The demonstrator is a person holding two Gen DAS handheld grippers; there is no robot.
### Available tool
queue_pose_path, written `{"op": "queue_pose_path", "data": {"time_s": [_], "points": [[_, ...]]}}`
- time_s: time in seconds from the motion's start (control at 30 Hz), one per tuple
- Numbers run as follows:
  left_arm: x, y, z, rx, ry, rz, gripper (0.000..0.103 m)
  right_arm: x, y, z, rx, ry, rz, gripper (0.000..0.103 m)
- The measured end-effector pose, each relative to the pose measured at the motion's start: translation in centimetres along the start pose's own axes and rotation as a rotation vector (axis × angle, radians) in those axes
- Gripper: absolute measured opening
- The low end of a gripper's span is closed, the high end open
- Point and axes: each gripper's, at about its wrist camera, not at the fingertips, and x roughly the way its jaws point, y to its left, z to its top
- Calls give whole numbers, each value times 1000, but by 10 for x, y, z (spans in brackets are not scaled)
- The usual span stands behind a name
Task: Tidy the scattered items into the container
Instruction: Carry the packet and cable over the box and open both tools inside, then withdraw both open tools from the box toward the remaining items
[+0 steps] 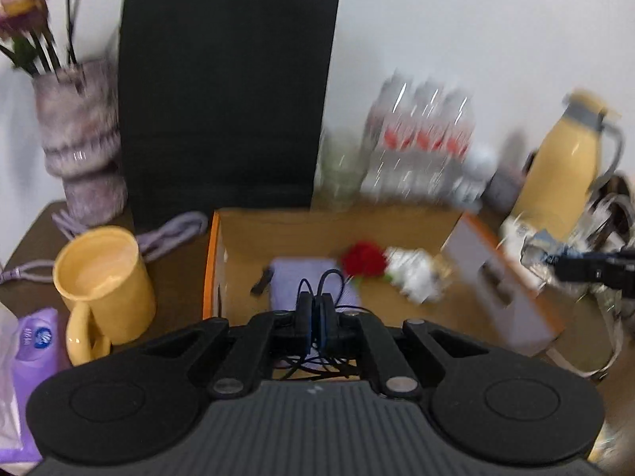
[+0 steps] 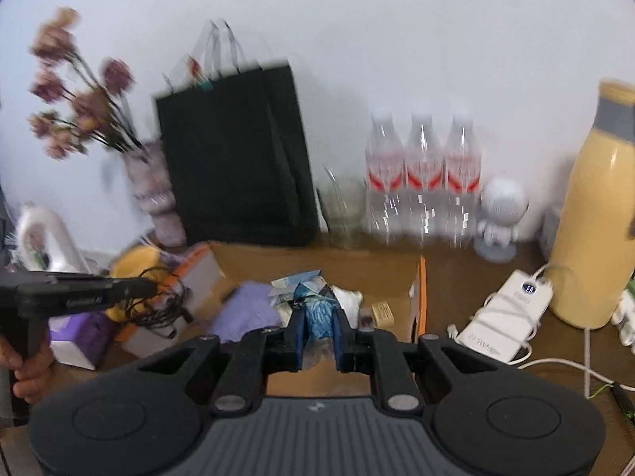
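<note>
Your left gripper (image 1: 316, 319) pinches a black cable (image 1: 325, 283) and your right gripper (image 2: 319, 327) a blue wrapper (image 2: 317, 313) over the half-filled box (image 1: 337, 222), neither dropped yet.

Open cardboard box (image 1: 254, 234) with orange edges, standing on the counter, flaps folded outward. Inside on its floor: folded lilac cloth (image 1: 313, 277), red flower (image 1: 364, 258), crumpled white wrapper (image 1: 412, 273), small gold packet (image 2: 383, 313). Thin black cable (image 1: 325, 289), tangled in loops, pinched in the closed left gripper (image 1: 316, 317) above the box. Crinkled blue-and-white plastic wrapper (image 2: 319, 311), clamped between the fingers of the right gripper (image 2: 319, 329) over the box's near edge.
</note>
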Motion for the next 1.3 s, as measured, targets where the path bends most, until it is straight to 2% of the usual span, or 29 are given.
{"op": "queue_pose_path", "data": {"time_s": [0.1, 0.27, 0.4, 0.47, 0.5, 0.53, 0.57, 0.6, 0.63, 0.7, 0.73, 0.83, 0.87, 0.9, 1.07, 1.17, 1.3], "points": [[27, 4, -5, 23, 91, 22, 4, 38, -7, 0, 25, 103, -5, 13], [46, 7, -13, 76, 152, 75, 5, 94, 0, -8, -58, 297, -91, 13], [55, 6, -21, 105, 219, 65, 8, 121, 3, -12, -109, 433, -139, 14], [56, 5, -23, 131, 227, 67, 12, 131, 0, -13, -106, 503, -137, 16], [55, 4, -23, 149, 239, 51, 21, 136, -1, -13, -105, 524, -140, 17], [54, 3, -22, 152, 246, 24, 30, 137, 0, -13, -112, 529, -152, 18], [52, 3, -20, 146, 253, 0, 58, 138, 3, -13, -113, 535, -160, 22], [50, 2, -18, 139, 257, -15, 71, 139, 5, -13, -113, 542, -159, 27], [44, 1, -16, 136, 253, -24, 72, 139, 8, -14, -114, 552, -152, 31], [36, 0, -11, 136, 252, -18, 72, 135, 15, -13, -122, 557, -152, 47], [32, 0, -7, 128, 255, -9, 72, 132, 18, -10, -126, 549, -158, 50], [21, 2, 8, 72, 285, 1, 87, 117, 24, 3, -109, 526, -155, 65], [18, 4, 12, 43, 301, 2, 94, 110, 26, 8, -92, 515, -143, 77], [14, 6, 16, 6, 316, 14, 98, 106, 27, 12, -78, 508, -131, 85], [-1, 11, 24, -135, 359, 115, 101, 81, 33, 21, 6, 498, -85, 87], [-6, 5, 22, -125, 371, 147, 102, 69, 41, 21, 22, 493, -68, 88], [-18, 0, 17, -118, 366, 154, 103, 55, 50, 20, 14, 476, -86, 88]]}}
